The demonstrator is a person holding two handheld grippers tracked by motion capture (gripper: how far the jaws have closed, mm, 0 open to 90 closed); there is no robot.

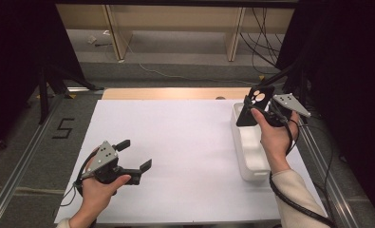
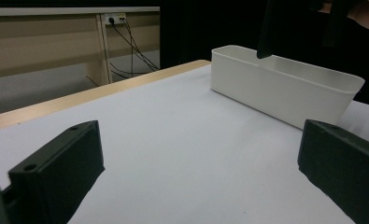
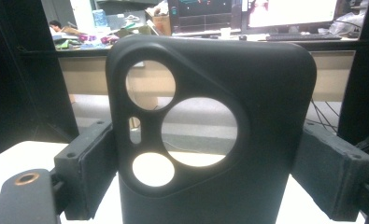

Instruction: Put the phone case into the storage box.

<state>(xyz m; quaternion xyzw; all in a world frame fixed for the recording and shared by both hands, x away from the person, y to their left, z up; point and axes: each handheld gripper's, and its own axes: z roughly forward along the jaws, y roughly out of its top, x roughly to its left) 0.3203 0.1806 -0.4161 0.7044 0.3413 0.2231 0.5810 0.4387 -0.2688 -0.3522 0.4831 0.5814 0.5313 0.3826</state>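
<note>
A matte black phone case with round cut-outs. A plain white bin sits on a plain white sheet covering a light wood bench. Both hand-held grippers are black: left hand-held gripper, right hand-held gripper, each topped by a grey plate.

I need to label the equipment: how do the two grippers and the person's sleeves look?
Both grippers, left and right, are black with two blocky jaws, a grey three-cornered plate with small holes on top, and a trailing black cable. The sleeves are light cream.
</note>
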